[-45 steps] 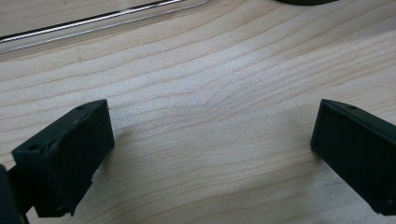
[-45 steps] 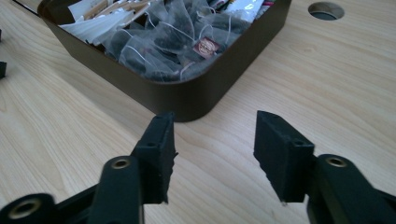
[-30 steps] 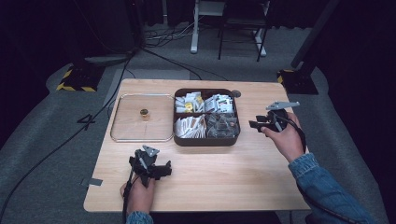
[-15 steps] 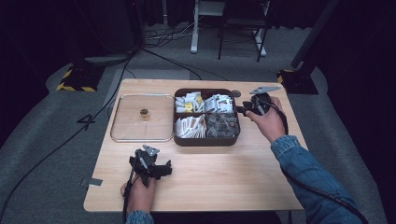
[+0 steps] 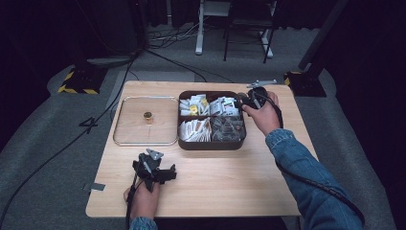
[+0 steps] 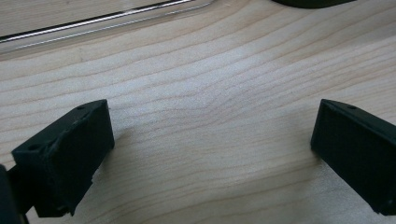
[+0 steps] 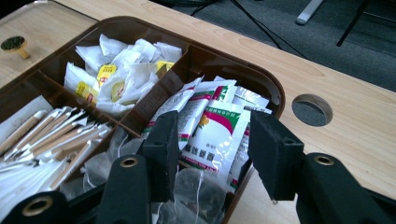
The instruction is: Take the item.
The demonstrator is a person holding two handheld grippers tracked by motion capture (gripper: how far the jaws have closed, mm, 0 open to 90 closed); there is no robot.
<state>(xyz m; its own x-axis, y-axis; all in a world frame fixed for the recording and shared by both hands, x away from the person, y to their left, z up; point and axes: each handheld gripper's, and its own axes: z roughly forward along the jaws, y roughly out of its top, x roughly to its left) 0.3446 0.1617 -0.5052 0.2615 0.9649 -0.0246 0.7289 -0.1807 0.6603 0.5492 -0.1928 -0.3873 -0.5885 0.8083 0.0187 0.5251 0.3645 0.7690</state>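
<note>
A brown divided box (image 5: 213, 143) stands mid-table with several kinds of sachets in its compartments. My right gripper (image 5: 240, 102) hovers over its far right compartment. In the right gripper view it (image 7: 212, 135) is open just above the red, green and white sachets (image 7: 215, 128). Its jaws have just opened a little, and the pads press on nothing. My left gripper (image 5: 154, 168) rests near the table's front edge. It (image 6: 210, 140) is open, with bare wood between its fingers.
A glass lid (image 5: 129, 132) with a small gold knob (image 5: 148, 116) lies flat left of the box. White and yellow tea bags (image 7: 119, 77) and stick sachets (image 7: 56, 135) fill other compartments. A round hole (image 7: 312, 109) sits in the tabletop beyond the box.
The right hand has moved left from beside the box to above its far right compartment. The left hand and its gripper have stayed put.
</note>
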